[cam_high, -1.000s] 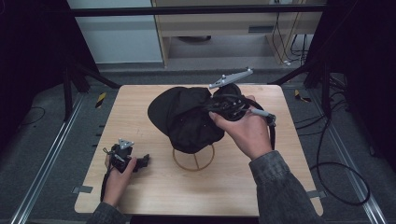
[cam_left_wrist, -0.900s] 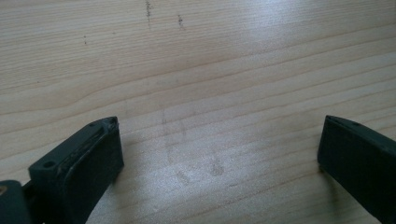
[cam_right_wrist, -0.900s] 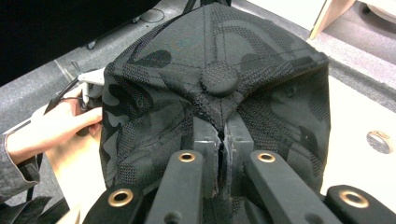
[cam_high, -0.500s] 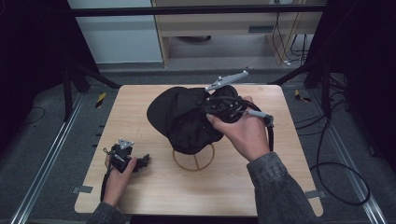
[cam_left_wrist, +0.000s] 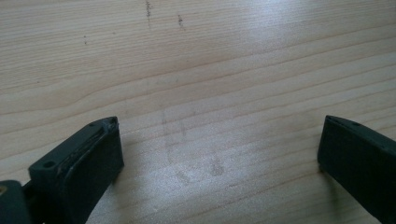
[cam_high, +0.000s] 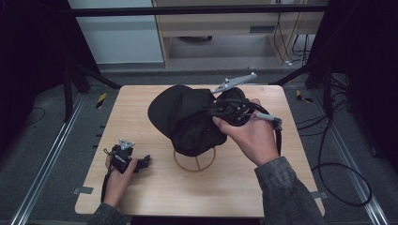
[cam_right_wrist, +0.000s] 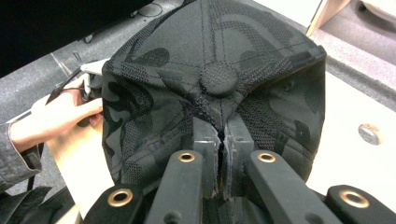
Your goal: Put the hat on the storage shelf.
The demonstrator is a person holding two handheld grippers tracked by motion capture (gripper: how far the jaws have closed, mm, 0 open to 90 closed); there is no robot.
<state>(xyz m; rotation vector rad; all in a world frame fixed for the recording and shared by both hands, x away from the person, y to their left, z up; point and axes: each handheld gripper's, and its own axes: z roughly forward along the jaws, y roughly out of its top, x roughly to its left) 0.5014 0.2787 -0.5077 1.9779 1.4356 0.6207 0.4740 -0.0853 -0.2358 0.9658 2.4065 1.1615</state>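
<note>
Black cap (cam_high: 187, 117): pinched in my right gripper (cam_high: 220, 110). Jaws fully closed on the crown fabric, just below the top button (cam_right_wrist: 218, 78) as the right gripper view shows it. Pads nearly meet, only a thin fold of cloth between them. Camo-pattern mesh panels spread out past the tips on both sides.

In the high view the cap sits over the wire stand (cam_high: 195, 161). The stand's ring base pokes out on the near side of the cap, below and toward me from the right fingertips. The brim points away from the right fingers, toward the far left of the table (cam_high: 141, 197). My right hand (cam_high: 251, 136) wraps the gripper body. The grey three-cornered plate (cam_high: 234, 82) sticks up on the far side of it. Cable (cam_high: 328, 168) trails off the right edge of the table to the floor.

Left gripper (cam_high: 141, 161): jaws wide open, nothing between them. It lies low on the tabletop near the front left corner, well apart from the cap and stand. In the left gripper view there's bare wood grain between the left fingers (cam_left_wrist: 84, 163), with a few faint scuffs just ahead of the tips. My left hand (cam_high: 119, 171) is around its body, resting on the table.

In the right gripper view, beyond the cap on the left, my left hand with its gripper is visible. A small round metal disc (cam_right_wrist: 369, 134) lies on the table to the right of the right fingers, clear of the cap.
</note>
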